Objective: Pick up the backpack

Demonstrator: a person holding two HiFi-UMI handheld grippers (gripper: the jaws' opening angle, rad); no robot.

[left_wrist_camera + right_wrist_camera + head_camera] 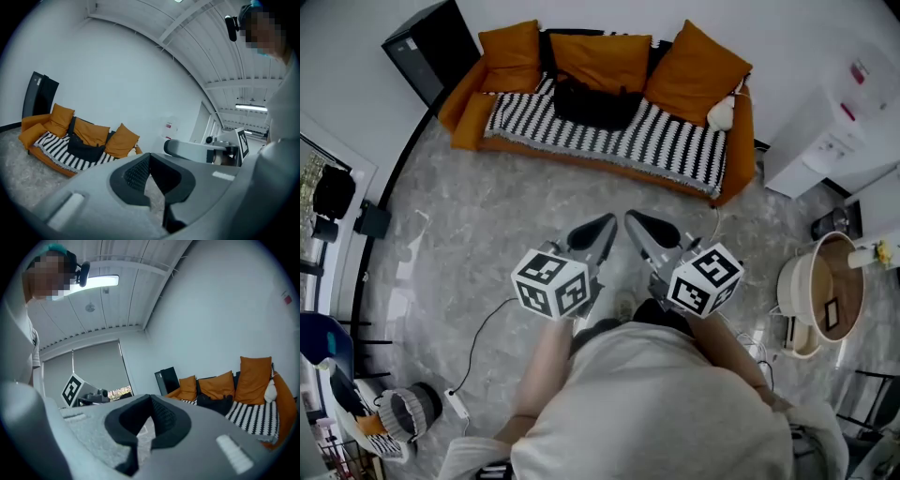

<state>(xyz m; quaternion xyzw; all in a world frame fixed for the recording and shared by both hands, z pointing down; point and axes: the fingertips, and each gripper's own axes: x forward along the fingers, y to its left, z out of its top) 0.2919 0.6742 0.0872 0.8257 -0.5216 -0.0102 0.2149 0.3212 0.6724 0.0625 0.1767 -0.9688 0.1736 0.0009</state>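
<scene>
Black backpack (595, 103) sits slumped on the orange sofa (739, 141), well ahead. It looks soft and floppy, so I'd grab a top strap. Jaws are together and empty on the left hand-held gripper (600, 227) and right hand-held gripper (643, 225).

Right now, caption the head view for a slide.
Both shut, the left tongs and right tongs face the backpack on the orange sofa.

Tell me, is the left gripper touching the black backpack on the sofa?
Apart. The head view shows it: the left gripper hangs over the grey floor, well short of the sofa where the backpack lies.
</scene>
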